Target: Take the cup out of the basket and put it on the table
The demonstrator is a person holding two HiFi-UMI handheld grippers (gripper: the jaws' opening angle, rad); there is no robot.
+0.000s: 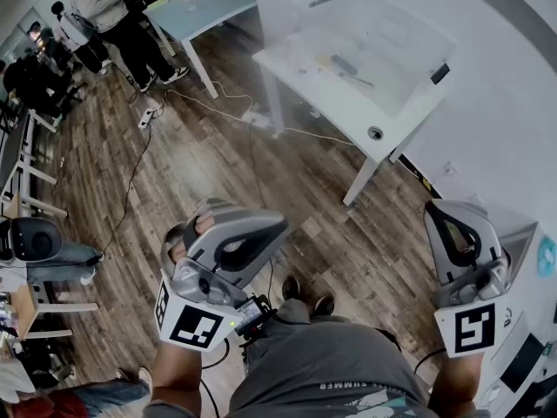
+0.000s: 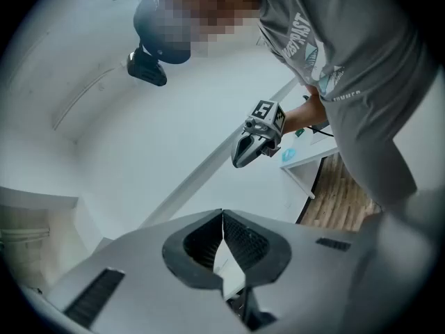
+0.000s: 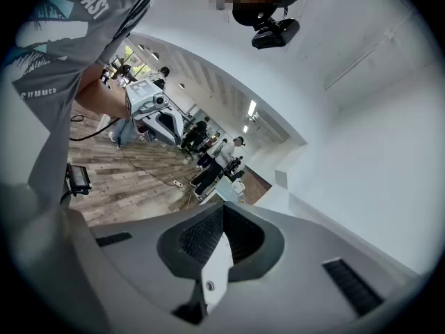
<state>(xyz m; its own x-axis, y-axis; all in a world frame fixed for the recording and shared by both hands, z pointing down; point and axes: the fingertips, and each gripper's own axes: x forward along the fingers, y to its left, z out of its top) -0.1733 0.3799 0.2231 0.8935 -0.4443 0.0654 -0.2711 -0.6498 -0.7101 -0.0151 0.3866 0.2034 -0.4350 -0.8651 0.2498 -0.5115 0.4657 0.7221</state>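
both claws closed, held low over a wood floor

the left claw point(image 2: 222, 213) has its ribbed pads pressed tip to tip with nothing between them. the right claw point(image 3: 224, 209) is closed the same way and empty. in the head view both hang at the person's sides, well apart, each with its marker cube nearest the body.

the floor point(image 1: 287, 190) is dark wood plank, its boards running at a slant across the head view. a thin cable point(image 1: 130, 172) trails over it from a power strip point(image 1: 146, 118) toward the lower left, and a paler cord runs along the boards toward the desk.

the desk point(image 1: 348, 111) is white, stands ahead of the person and carries a few small dark and pale things, too blurred to name. a round hole shows near its front edge. no view lets the cup or the basket be picked out, so their place cannot be told.

beyond it, at the upper left, stands a pale-blue desk point(image 1: 200, 11), with people point(image 1: 113, 16) in dark trousers beside it. a grey chair point(image 1: 35, 238) sits at the left edge. a plain white wall point(image 1: 505, 103) fills the right side – the right gripper view shows it curving up to a white ceiling with strip lights.
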